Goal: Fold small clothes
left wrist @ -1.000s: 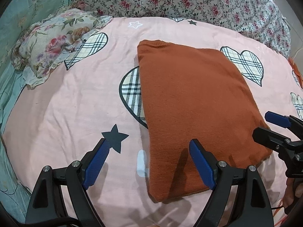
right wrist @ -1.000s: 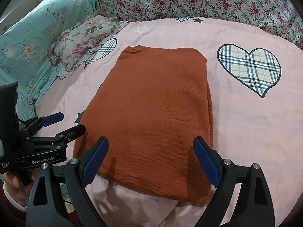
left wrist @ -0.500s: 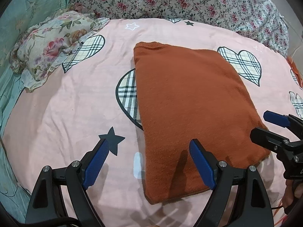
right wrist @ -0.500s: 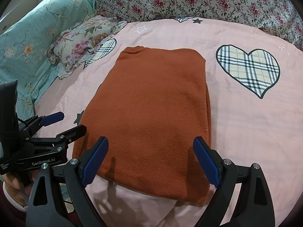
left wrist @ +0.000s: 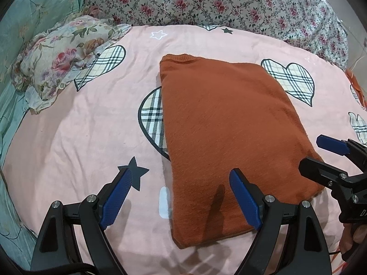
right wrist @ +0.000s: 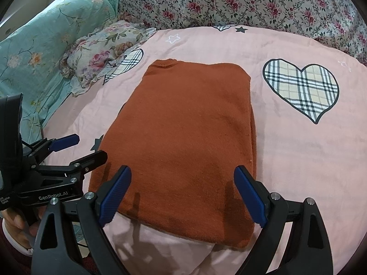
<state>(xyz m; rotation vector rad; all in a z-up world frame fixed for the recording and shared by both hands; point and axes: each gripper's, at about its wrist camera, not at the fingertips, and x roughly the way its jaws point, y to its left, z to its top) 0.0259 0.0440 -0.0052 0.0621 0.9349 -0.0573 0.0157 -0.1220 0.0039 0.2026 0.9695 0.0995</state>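
My sweater lies folded on the bed.
The orange sweater (left wrist: 227, 135) sits at 12 o'clock from my left hand-held gripper (left wrist: 181, 197) and right hand-held gripper (right wrist: 183, 194), both wide and holding nothing.

A rust-orange sweater (right wrist: 183, 142) lies folded into a rectangle on the pink bedsheet (right wrist: 298, 160). The right tool (right wrist: 182, 197) hangs over its near edge, blue pads wide apart, gripping nothing. The left tool (right wrist: 84, 147) sits at the sweater's left edge, also spread.

We count one rust sweater (right wrist: 183, 142), one frilly floral pillow (right wrist: 103, 48), two claws, left claw (left wrist: 181, 199) and right claw (right wrist: 182, 193), plus one pink bedsheet (right wrist: 309, 160).
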